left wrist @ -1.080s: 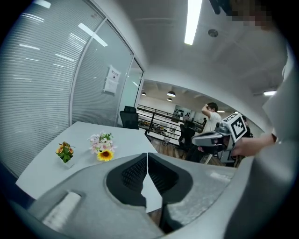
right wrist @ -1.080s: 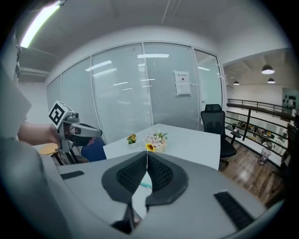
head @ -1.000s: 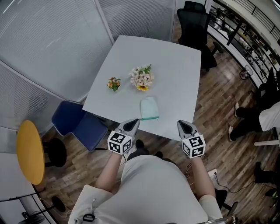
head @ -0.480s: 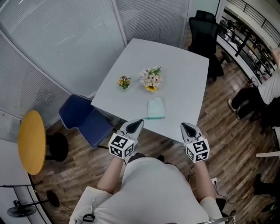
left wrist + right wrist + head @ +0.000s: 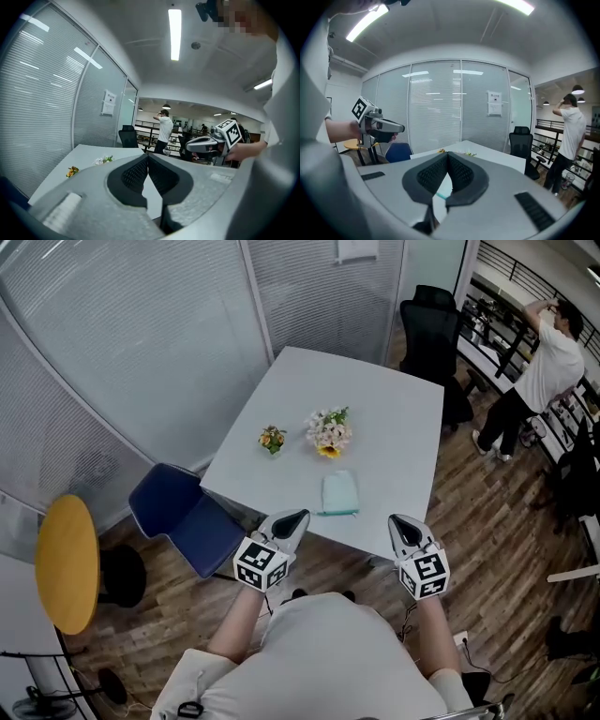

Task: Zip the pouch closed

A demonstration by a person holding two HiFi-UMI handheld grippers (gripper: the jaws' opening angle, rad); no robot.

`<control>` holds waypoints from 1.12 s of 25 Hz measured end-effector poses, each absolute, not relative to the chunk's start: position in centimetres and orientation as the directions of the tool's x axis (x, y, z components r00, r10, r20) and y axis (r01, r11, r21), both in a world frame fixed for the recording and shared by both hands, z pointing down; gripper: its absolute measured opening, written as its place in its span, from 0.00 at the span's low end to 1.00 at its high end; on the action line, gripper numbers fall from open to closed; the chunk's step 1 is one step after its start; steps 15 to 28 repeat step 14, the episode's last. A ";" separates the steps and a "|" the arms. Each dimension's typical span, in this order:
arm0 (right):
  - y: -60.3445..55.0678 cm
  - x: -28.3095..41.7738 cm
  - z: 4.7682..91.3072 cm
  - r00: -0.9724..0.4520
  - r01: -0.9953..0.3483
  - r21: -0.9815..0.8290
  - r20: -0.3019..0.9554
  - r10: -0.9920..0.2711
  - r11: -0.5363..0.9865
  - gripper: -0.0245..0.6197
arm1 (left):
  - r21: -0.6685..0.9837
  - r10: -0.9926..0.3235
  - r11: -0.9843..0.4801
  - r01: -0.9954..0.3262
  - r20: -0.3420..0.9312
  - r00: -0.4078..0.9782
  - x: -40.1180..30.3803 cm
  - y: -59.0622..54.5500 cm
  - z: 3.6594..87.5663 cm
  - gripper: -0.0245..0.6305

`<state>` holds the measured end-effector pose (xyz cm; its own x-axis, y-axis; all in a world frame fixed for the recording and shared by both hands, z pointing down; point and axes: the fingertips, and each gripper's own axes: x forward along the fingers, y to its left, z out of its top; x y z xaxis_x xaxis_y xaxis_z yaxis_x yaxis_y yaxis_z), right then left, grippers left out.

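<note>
Mint-green pouch (image 5: 339,494) lies flat on the white surface (image 5: 394,418) at centre frame, just above both grippers. My left gripper (image 5: 292,519) and right gripper (image 5: 401,526) have jaws together, empty. It looks soft and light; I'd pin one corner and pinch the zip pull.

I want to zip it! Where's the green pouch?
In the head view, the green pouch lies on the white table by its near edge, just nearer than the flower bunch.
</note>
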<state>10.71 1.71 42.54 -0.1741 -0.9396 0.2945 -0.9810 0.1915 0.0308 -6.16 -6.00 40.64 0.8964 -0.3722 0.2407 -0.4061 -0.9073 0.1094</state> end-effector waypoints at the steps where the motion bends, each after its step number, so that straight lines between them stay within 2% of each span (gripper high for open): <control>1: 1.5 10.6 42.5 -0.172 -0.981 0.033 0.293 -0.940 0.190 0.04 | 0.110 -0.370 -0.909 -0.403 0.237 0.898 -6.2 -6.2 40.5 0.07; 28: 1.1 10.1 41.9 -0.145 -0.987 0.031 0.284 -0.948 0.160 0.04 | 0.128 -0.354 -0.913 -0.387 0.225 0.908 -6.7 -7.1 40.5 0.07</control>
